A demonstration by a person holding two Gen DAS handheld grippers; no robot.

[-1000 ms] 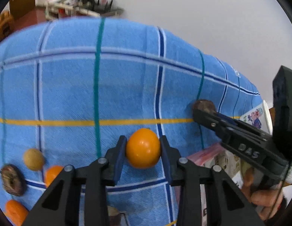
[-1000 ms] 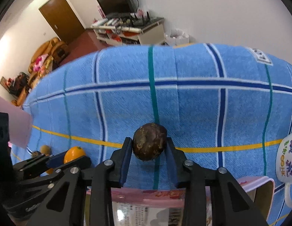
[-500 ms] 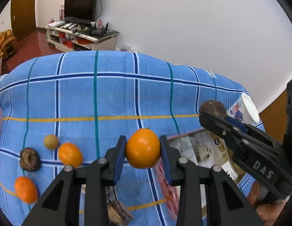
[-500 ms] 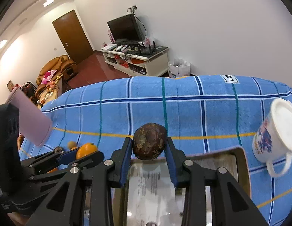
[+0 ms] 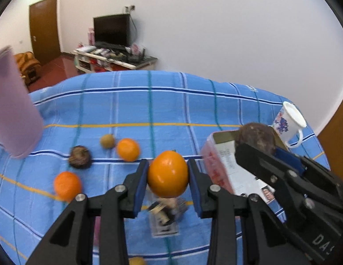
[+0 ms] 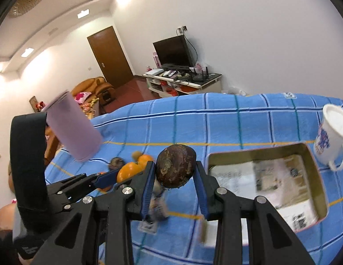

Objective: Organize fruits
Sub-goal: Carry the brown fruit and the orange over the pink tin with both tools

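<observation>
1. Your left gripper (image 5: 167, 174) is clenched on a round, glossy orange fruit (image 5: 167, 174); both blue pads press its sides, and the fruit hangs clear of the blue checked cloth (image 5: 131, 103) that covers the table.
2. Your right gripper (image 6: 174, 169) is clenched on a dark brown, wrinkled round fruit (image 6: 175, 165), held the same way between its blue pads and lifted off the cloth.
3. Use the shallow rectangular tin with the pink rim (image 6: 313, 161) as your landmark. It lies open on the cloth, and printed paper lines its bottom.
4. In the right wrist view, the brown fruit sits just left of the tin's near left corner. In the left wrist view, the same fruit shows over the tin's far edge.
5. The orange fruit in your left gripper is left of the tin, near its long pink side.
6. Further left of the tin, four loose fruits rest on the cloth: a second orange (image 5: 128, 149), a small tan round fruit (image 5: 107, 141) just beside it, a dark brown round fruit (image 5: 79, 156) and a third orange (image 5: 67, 185) nearest you.
7. A white mug with a blue floral print (image 5: 289, 122) stands just beyond the tin's far right corner.
8. A pale purple cylinder (image 5: 13, 114) stands well left of the tin, past the loose fruits.
9. A small printed packet (image 5: 166, 216), blurred, lies on the cloth below the left gripper, near the tin's left side.
</observation>
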